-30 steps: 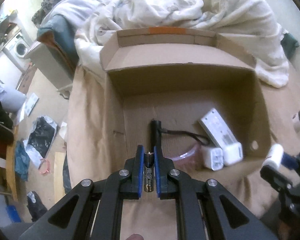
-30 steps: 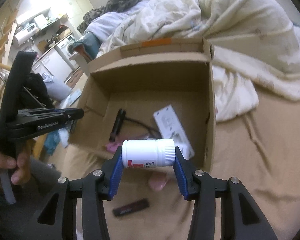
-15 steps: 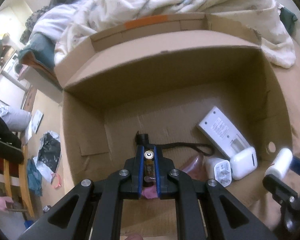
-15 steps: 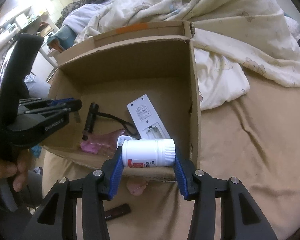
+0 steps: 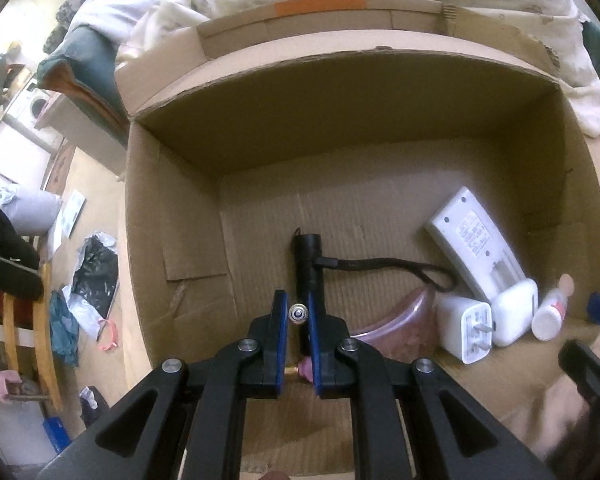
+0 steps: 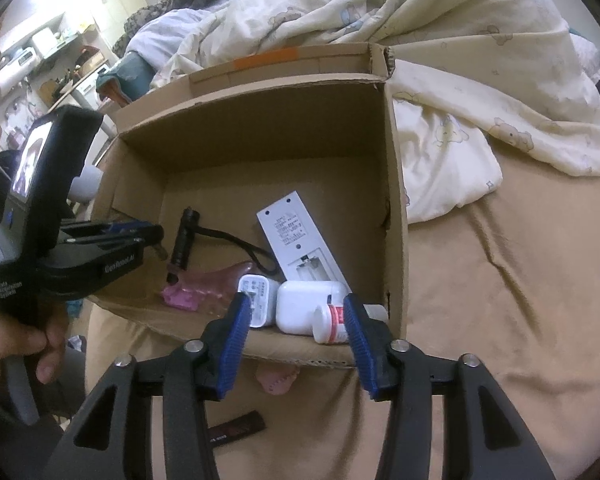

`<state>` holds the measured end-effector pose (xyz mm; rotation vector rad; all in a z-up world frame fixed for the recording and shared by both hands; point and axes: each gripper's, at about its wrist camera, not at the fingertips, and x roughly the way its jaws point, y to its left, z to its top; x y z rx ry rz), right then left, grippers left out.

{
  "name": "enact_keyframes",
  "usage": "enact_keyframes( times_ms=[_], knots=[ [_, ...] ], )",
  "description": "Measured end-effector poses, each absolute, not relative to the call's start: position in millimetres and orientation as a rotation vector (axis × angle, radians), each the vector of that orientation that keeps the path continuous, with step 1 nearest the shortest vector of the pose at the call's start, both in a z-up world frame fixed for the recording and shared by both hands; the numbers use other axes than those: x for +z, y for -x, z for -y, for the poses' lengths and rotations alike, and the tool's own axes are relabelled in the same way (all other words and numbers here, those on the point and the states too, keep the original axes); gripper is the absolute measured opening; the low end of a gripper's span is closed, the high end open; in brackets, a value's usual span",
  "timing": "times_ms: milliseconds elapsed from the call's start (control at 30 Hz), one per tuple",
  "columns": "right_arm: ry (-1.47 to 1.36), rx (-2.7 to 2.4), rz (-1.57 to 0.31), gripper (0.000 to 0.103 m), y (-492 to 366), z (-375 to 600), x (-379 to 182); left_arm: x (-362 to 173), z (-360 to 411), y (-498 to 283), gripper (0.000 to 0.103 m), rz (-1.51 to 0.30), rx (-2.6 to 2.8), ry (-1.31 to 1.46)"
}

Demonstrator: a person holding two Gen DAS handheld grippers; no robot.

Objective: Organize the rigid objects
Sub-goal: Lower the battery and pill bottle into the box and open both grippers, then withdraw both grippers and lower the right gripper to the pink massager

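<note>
Your left gripper (image 5: 298,316) is clamped narrow on a battery (image 5: 298,313), hanging inside the box (image 5: 172,248) just above the flashlight (image 5: 309,264). Your right gripper (image 6: 294,320) has just been opening; the pill bottle (image 6: 329,325) lies loose between its jaws, touching the earbud case (image 6: 304,304) in the box's near corner. Release the battery from here and it may bounce off the flashlight and roll. The battery's lower end is hidden behind your fingers, and the bottle looks blurred in the left view.

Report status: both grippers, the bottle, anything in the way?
Left gripper shut on battery, over box. Right gripper jaws just opening; pill bottle dropped beside earbud case. Nothing blocking.
</note>
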<state>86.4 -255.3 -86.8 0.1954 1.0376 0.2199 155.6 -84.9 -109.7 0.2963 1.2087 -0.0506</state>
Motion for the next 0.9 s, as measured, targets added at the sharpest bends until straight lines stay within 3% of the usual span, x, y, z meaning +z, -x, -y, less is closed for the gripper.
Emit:
enact_keyframes(
  times_ms=[67, 100, 133, 200, 433, 900],
  knots=[
    [-0.226, 0.232, -1.027, 0.075, -86.2, 257.3, -84.0, -106.2, 83.8, -154.0, 0.020, -1.204, -0.045, -0.297],
    [-0.235, 0.233, -1.018, 0.082, -85.9, 257.9, -82.1, -104.6, 83.1, -153.9, 0.041, -1.205, -0.048, -0.286],
    [-0.242, 0.233, -1.006, 0.092, -85.4, 258.6, -79.9, -102.4, 82.1, -153.6, 0.068, -1.210, -0.059, -0.262],
    [-0.253, 0.229, -0.978, 0.103, -84.2, 259.7, -76.0, -96.8, 80.1, -152.4, 0.081, -1.207, -0.078, -0.220],
    [-0.254, 0.222, -0.954, 0.103, -83.1, 259.2, -72.2, -84.2, 76.5, -143.3, 0.088, -1.215, -0.083, -0.217],
    [-0.219, 0.208, -0.959, 0.103, -75.4, 256.8, -73.3, -69.3, 57.5, -116.7, 0.089, -1.214, -0.108, -0.185]
  ],
)
